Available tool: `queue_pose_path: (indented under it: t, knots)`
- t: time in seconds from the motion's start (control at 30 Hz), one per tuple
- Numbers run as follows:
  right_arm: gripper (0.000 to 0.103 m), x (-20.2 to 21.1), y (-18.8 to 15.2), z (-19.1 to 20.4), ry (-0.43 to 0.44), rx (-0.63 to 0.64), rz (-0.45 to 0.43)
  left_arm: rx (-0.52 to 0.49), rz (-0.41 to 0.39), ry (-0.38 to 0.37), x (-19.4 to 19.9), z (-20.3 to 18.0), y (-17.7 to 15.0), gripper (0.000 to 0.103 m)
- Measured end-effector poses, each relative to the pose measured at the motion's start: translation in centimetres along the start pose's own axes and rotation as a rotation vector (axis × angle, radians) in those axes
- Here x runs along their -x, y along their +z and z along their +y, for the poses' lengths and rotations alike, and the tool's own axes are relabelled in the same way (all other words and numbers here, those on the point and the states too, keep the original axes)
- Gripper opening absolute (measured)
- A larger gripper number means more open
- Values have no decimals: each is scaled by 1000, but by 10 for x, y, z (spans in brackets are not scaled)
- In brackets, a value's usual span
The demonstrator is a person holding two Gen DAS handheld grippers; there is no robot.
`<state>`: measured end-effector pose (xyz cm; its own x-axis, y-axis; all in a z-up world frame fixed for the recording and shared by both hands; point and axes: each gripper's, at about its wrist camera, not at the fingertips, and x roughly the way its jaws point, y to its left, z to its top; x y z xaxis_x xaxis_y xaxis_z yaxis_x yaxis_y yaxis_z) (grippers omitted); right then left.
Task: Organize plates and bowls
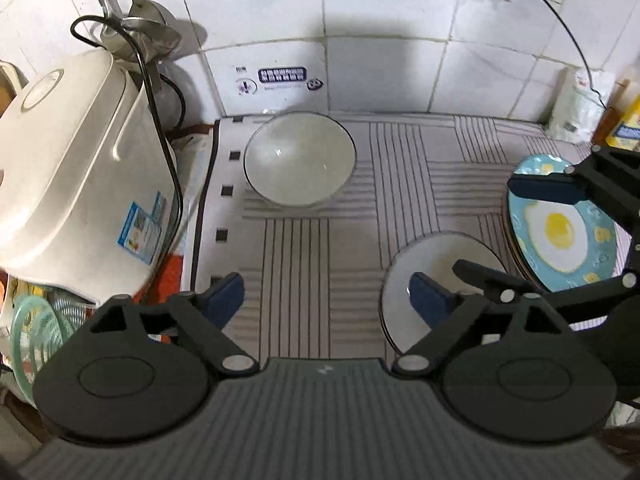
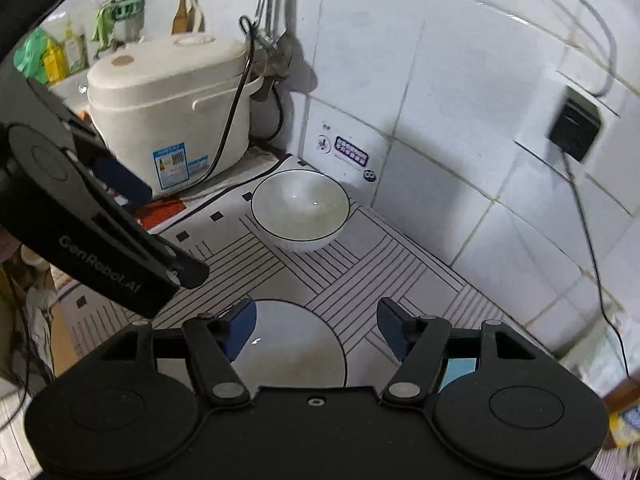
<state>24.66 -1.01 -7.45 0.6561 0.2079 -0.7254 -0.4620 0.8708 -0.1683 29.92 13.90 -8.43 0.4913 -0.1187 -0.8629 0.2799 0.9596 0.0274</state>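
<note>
A white bowl with a dark rim (image 1: 299,159) stands on the striped mat at the back, near the wall; it also shows in the right wrist view (image 2: 300,210). A white plate with a dark rim (image 1: 440,258) lies at the front right, under my left gripper's right finger (image 1: 430,300); it shows in the right wrist view (image 2: 296,348) too. A blue plate with a fried-egg picture (image 1: 560,228) lies at the right on a stack. My left gripper (image 1: 326,300) is open and empty above the mat. My right gripper (image 2: 316,330) is open, above the white plate.
A white rice cooker (image 1: 76,176) with a black cord stands at the left, beside the mat (image 1: 296,256). Ladles hang on the tiled wall (image 1: 384,40). A white bag and a yellow pack (image 1: 626,128) stand at the back right. A green basket (image 1: 36,328) is at the lower left.
</note>
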Motion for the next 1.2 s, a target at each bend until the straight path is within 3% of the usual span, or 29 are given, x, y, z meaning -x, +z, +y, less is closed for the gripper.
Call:
queue_pose_path:
  t: [0.4,0.63,0.9,1.03,1.2]
  knots:
    - [72,-70,25,2,10,-4,30,117,11,52,-60,33,35,96]
    - [72,-99,40,-6,23,-37,33,175,-13,32,-75,48,47,96]
    - [72,-138,50,-35,115,-250,51,214,-72,91,-94,63,61,96]
    - [71,-156,47,-47,157,-361,74,248,-86,71,-108,74,66,94]
    - [57,-177,47,-55,194,-453,137,279,-74,50,-127,82,67,93]
